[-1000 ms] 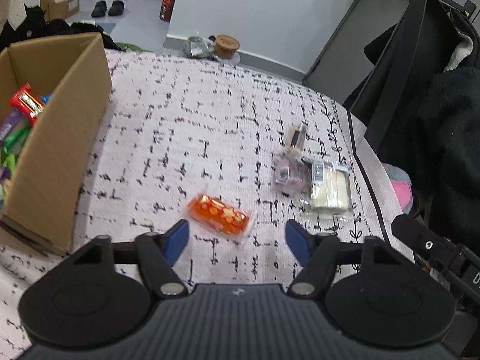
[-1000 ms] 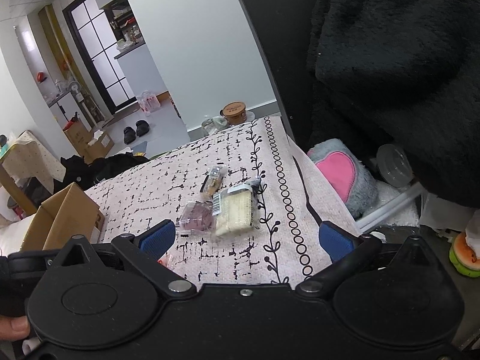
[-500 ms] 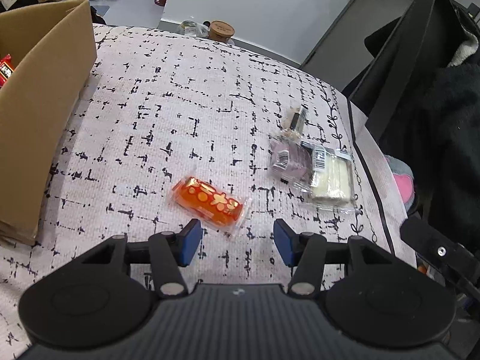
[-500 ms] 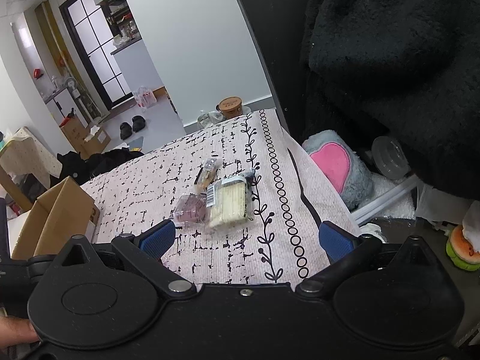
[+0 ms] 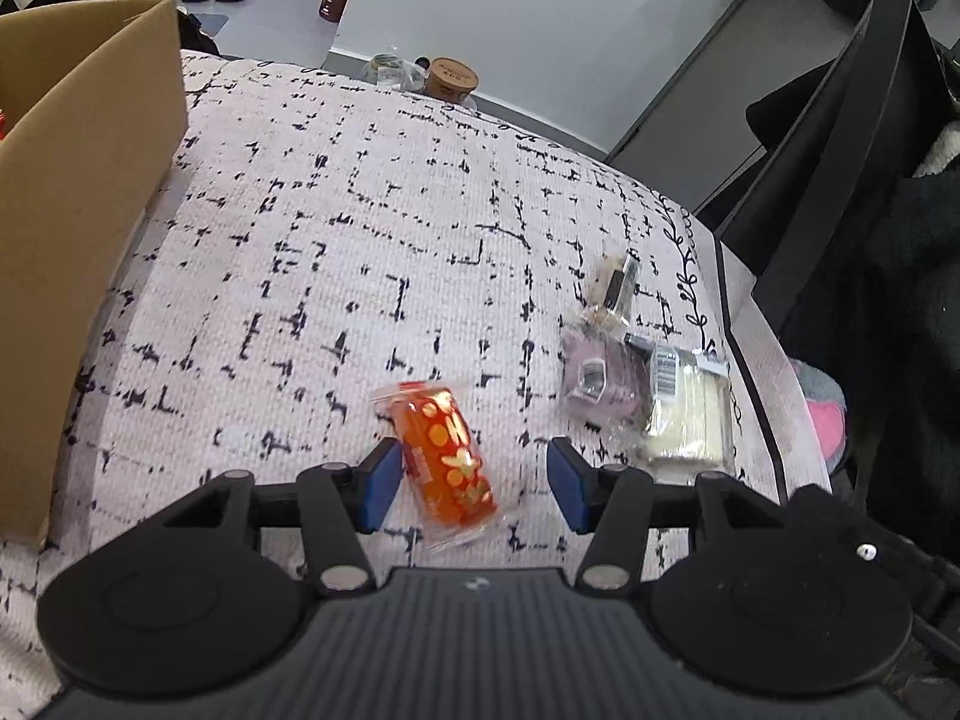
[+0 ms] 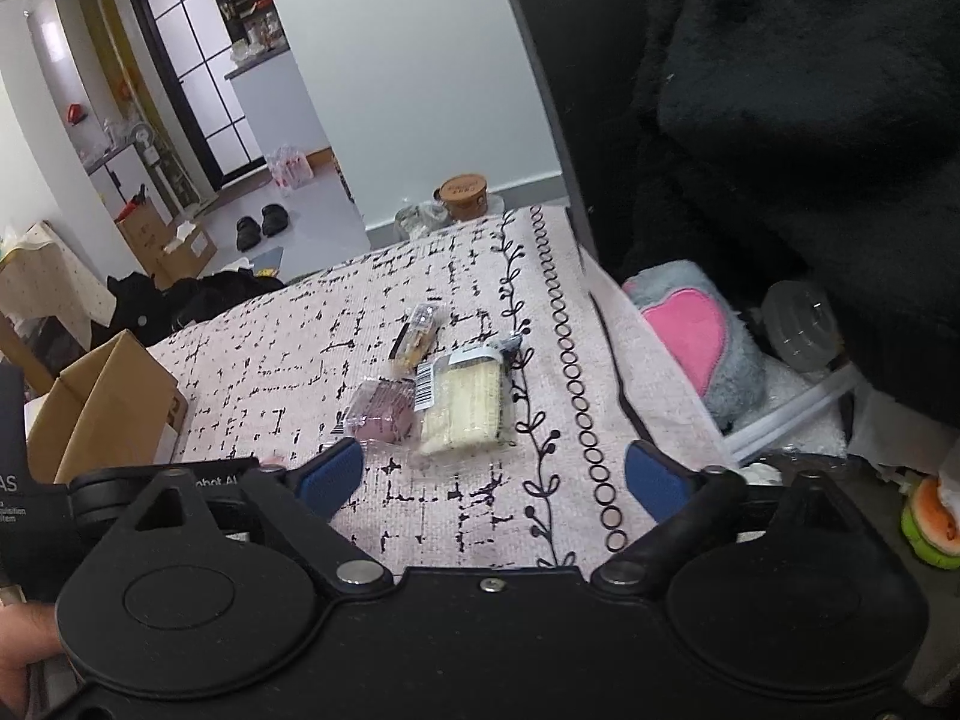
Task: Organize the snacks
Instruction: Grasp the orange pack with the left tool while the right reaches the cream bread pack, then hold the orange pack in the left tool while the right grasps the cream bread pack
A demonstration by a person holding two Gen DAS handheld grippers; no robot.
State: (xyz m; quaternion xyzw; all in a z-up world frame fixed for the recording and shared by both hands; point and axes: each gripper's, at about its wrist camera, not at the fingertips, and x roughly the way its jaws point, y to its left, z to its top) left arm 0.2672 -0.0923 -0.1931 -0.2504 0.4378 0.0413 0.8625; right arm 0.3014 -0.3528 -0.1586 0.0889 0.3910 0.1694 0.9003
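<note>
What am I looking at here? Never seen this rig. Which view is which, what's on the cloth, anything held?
There is no robot: a person holds one pair of tongs in each hand, each with a fisheye camera looking along its blue pads.

Left view: the left tongs straddle an orange snack packet on the patterned cloth. One pad is at its wrapper, the other clear, so nothing is gripped yet. The cardboard box stands at the left.

Right view: the right tongs are open and empty, their jaws having just been closing. Ahead lie a purple packet, a pale cream packet and a small dark packet.
</note>
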